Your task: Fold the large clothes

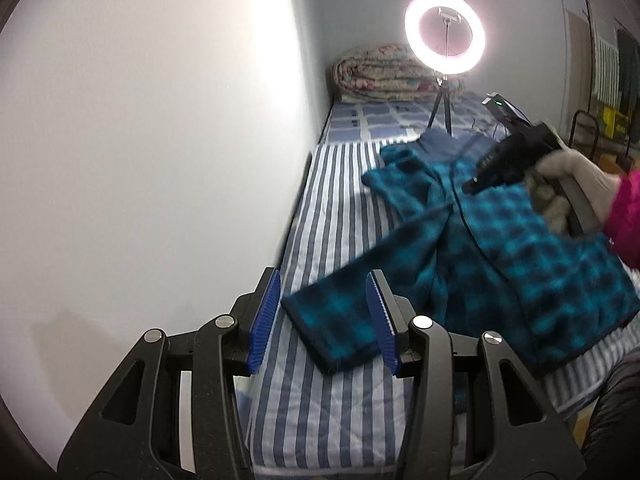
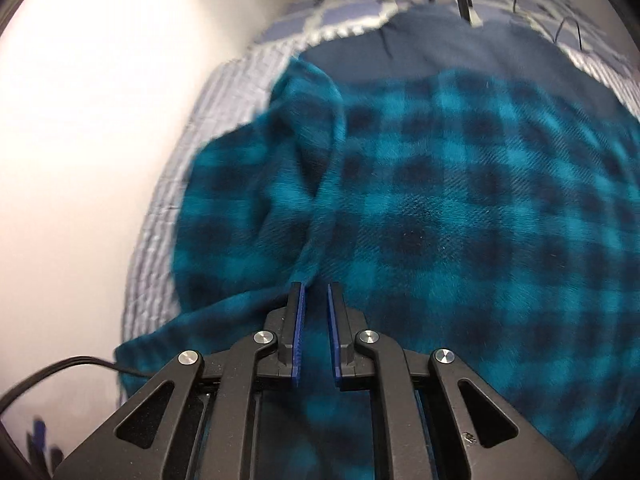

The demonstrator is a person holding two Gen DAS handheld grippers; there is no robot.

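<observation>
Folding a teal and black plaid fleece jacket [image 1: 500,256], spread across the striped bed sheet [image 1: 340,216] from the centre to the right of the left wrist view, one sleeve [image 1: 332,320] stretched toward the lower centre of the frame. Showing the left gripper [image 1: 322,320] with blue pads parted and nothing pinched, the sleeve cuff lying on the sheet below the gap, probably just let go or about to be taken. Showing the right gripper [image 2: 317,332], held by a gloved hand [image 1: 576,188] at the right edge of the left wrist view, hovering low over the jacket body with jaws narrowly apart and no cloth clearly clamped. Glowing at upper right, a ring light [image 1: 445,32] on a tripod, beside a rolled quilt [image 1: 384,76] against the wall [image 1: 140,140].
</observation>
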